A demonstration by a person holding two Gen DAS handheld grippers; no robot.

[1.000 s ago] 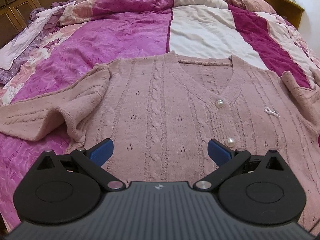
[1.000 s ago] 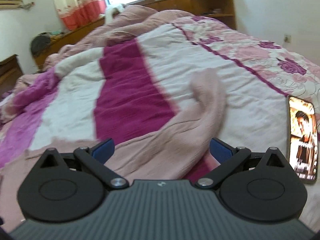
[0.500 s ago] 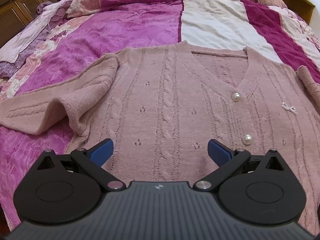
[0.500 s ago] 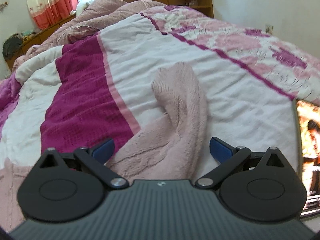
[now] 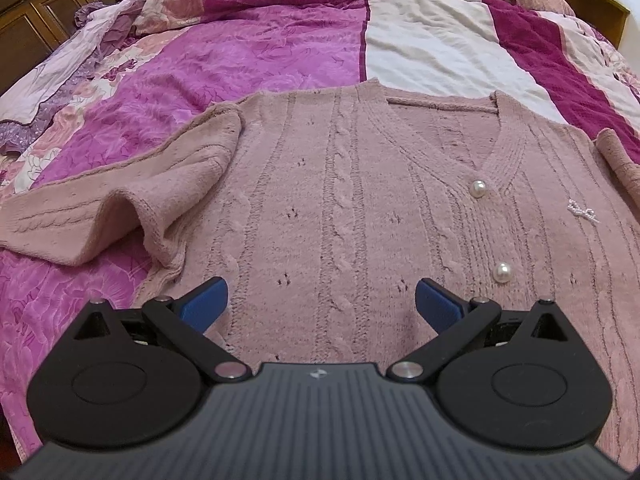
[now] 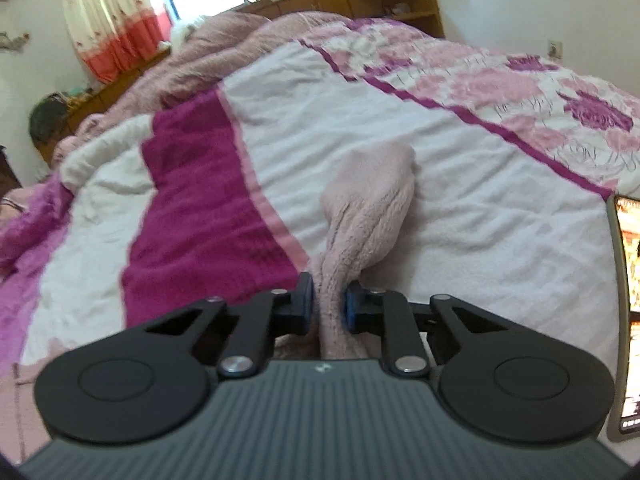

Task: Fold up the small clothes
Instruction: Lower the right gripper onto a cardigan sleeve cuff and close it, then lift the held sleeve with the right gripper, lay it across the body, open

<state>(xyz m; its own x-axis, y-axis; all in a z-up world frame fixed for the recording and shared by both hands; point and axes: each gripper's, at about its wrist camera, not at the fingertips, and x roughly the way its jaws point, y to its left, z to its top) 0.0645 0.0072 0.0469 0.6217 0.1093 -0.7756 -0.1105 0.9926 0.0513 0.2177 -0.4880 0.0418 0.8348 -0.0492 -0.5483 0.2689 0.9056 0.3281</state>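
Note:
A pink cable-knit cardigan (image 5: 340, 208) with pearl buttons (image 5: 478, 189) lies front up on the bed. Its left sleeve (image 5: 120, 216) is bent back toward the body. My left gripper (image 5: 320, 300) hovers open over the cardigan's lower front, nothing between its blue pads. In the right wrist view the cardigan's other sleeve (image 6: 376, 208) runs away across the white quilt. My right gripper (image 6: 327, 306) is closing on that sleeve, and both pads press into the bunched knit.
The bed is covered by a patchwork quilt (image 5: 260, 52) in purple, white and magenta. A phone (image 6: 628, 312) with a lit screen lies on the quilt at the right. A wooden headboard shelf (image 6: 360, 0) and a curtain (image 6: 108, 20) stand behind the bed.
My right gripper slid along the sleeve and its jaws came together on it. The left wrist view closed in slightly on the cardigan; its jaws stayed apart.

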